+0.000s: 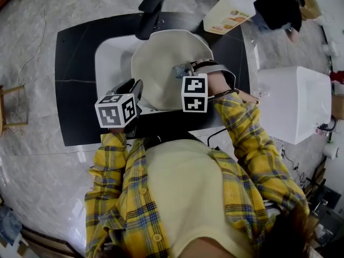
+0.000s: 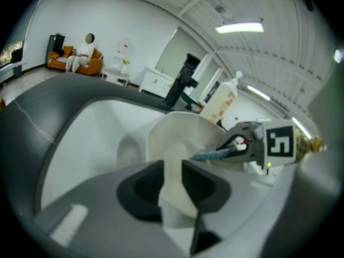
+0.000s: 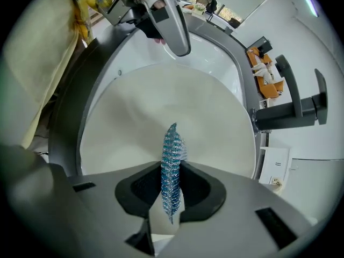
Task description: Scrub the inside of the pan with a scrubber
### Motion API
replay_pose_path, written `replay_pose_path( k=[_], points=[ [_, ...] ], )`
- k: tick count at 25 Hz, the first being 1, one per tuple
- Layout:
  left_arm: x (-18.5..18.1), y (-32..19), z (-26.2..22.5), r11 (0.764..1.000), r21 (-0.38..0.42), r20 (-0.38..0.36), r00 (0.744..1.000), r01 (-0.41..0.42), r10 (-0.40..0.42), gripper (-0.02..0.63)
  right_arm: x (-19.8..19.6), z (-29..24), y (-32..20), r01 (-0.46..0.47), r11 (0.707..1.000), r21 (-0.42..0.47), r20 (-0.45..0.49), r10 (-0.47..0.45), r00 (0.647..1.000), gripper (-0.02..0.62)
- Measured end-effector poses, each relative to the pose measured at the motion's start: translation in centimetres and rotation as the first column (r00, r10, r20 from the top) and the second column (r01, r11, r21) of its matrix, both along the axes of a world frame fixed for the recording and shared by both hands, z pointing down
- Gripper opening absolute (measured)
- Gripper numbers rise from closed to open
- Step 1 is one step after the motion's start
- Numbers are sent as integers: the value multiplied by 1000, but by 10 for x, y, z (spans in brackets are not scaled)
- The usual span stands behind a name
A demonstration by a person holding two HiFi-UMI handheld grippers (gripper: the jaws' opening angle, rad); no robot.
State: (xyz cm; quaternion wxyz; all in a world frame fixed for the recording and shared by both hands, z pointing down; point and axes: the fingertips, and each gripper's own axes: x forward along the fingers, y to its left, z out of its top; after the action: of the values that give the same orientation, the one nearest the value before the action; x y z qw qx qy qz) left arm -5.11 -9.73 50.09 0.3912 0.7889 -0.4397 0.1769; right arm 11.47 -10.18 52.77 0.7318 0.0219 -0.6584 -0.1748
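Pan [image 2: 174,136] clamped; scrubber [image 3: 171,163] pinched edge-on.

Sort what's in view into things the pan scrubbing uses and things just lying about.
In use: pan, scrubber in the right gripper, left gripper on the pan's rim, sink.
Lying about: bottle behind the sink, white box to the right.

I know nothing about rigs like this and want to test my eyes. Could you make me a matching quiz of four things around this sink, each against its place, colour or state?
Things:
1. pan
2. scrubber
3. faucet
4. bottle

Descriptions:
A. black, at the far edge of the sink
B. pinched in the right tongs
C. pale with an orange label, beyond the sink
D. in the sink, rim gripped by the left tongs

Pairs: 1-D, 2-B, 3-A, 4-C
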Motion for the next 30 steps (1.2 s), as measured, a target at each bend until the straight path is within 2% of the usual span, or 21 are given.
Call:
replay_pose_path(
  k=[8, 16, 24, 30],
  points=[
    [-4, -4, -3, 999, 10, -13, 999, 40, -40, 94, -6, 5, -18, -25, 998, 58, 14, 24, 1000, 83],
    [-9, -8, -3, 997, 16, -15, 997, 73, -73, 84, -20, 5, -36, -65, 990, 129, 66, 57, 996, 83],
    [-14, -13, -3, 995, 28, -9, 995, 99, -99, 74, -28, 6, -43, -93, 984, 153, 109, 77, 991, 83],
    [-16, -15, -5, 994, 34, -16, 994, 107, -107, 74, -35, -13, -59, -127, 955, 270, 179, 79, 981, 83]
  ],
)
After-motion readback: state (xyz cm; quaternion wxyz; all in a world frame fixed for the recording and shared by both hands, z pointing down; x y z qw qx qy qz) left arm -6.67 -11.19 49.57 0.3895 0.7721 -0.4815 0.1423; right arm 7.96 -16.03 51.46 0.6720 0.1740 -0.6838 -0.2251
